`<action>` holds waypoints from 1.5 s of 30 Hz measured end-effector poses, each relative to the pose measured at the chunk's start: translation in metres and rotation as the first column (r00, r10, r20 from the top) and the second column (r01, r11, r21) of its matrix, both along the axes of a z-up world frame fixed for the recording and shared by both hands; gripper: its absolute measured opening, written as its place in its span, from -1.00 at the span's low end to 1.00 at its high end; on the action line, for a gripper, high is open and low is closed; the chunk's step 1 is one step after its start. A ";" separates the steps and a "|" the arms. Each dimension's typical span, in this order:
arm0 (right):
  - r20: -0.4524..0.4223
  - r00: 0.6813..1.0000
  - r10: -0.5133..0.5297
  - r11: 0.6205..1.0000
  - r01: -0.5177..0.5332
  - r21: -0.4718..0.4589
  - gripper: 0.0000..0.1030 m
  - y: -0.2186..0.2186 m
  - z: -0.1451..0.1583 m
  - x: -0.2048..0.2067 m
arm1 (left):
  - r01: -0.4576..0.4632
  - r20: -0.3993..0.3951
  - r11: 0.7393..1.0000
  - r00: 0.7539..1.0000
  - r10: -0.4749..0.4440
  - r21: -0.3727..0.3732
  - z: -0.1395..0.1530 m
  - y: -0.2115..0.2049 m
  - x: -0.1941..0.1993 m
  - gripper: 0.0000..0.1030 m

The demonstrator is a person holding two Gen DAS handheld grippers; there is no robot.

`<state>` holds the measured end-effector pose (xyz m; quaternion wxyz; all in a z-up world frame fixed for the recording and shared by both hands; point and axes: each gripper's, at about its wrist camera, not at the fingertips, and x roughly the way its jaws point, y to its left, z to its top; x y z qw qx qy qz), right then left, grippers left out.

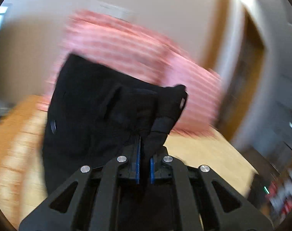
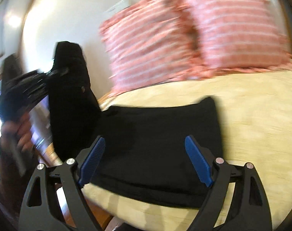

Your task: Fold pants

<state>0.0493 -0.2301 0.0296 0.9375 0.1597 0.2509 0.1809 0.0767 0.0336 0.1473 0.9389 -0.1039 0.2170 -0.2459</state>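
Note:
The black pants (image 2: 155, 134) lie partly on the cream bed (image 2: 251, 115). One end of them (image 2: 71, 96) is lifted up at the left. My left gripper (image 1: 144, 154) is shut on that lifted end, the waistband part with a button (image 1: 53, 126), and holds it in the air. It also shows in the right wrist view (image 2: 30, 88), held by a hand. My right gripper (image 2: 146, 159) is open and empty, its blue pads (image 2: 197, 159) spread just above the flat part of the pants near the bed's front edge.
Two pink striped pillows (image 2: 194, 38) lean against the white wall at the head of the bed. Wooden floor (image 2: 49, 154) shows at the left beside the bed. A doorway (image 1: 247, 57) lies to the right in the left wrist view. Both views are motion-blurred.

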 end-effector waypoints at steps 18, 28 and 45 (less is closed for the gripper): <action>-0.106 0.957 -0.271 0.959 0.278 0.060 0.65 -0.087 -0.028 -0.012 | 0.303 -0.239 0.945 0.933 -0.269 0.122 -0.118 -0.130 -0.014 -0.87; 0.014 1.000 -0.002 0.951 -0.002 0.309 0.80 -0.055 0.017 -0.004 | 0.290 -0.141 0.925 0.955 -0.262 0.248 -0.118 -0.137 -0.027 -0.78; -0.301 0.941 0.156 0.915 -0.023 0.402 0.52 -0.050 -0.027 0.069 | 0.282 0.046 0.951 0.956 -0.290 0.127 -0.086 -0.052 -0.089 0.97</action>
